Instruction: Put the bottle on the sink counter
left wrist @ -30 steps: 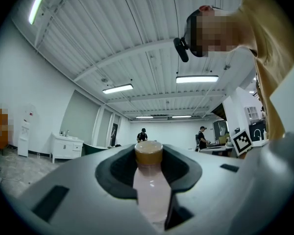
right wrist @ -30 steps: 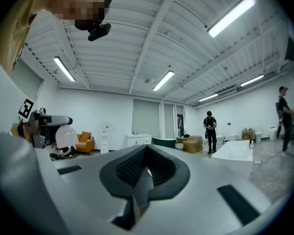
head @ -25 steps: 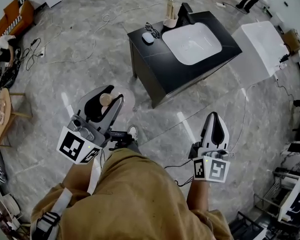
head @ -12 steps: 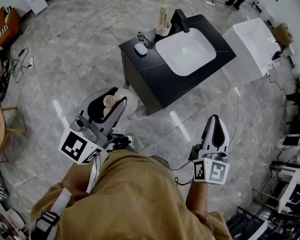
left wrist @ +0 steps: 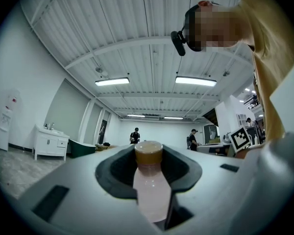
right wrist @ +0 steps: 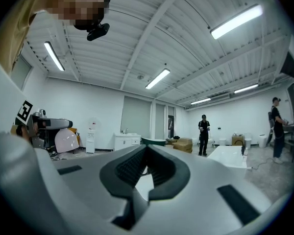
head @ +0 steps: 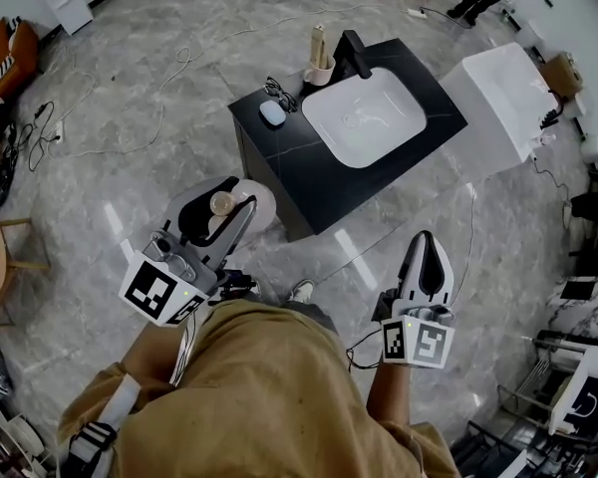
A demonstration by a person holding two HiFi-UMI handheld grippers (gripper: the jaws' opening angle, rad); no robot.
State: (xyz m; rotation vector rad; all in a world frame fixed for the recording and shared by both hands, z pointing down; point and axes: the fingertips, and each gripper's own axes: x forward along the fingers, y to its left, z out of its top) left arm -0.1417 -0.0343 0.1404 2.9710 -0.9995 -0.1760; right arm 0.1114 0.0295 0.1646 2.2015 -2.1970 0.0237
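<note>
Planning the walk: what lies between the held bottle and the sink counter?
In the head view, just grey floor, plus a pale round patch I cannot identify, separates the bottle from the sink counter.

Person: mustard-tan top (head: 269, 386). Left gripper (head: 229, 193), right gripper (head: 426, 241): white shells, black fingers, black-and-white marker cubes (head: 157, 292).

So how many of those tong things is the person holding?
2. The left tongs clamp a pink bottle; the right tongs, closed and empty, are at the head view's lower right. None seem hidden.
</note>
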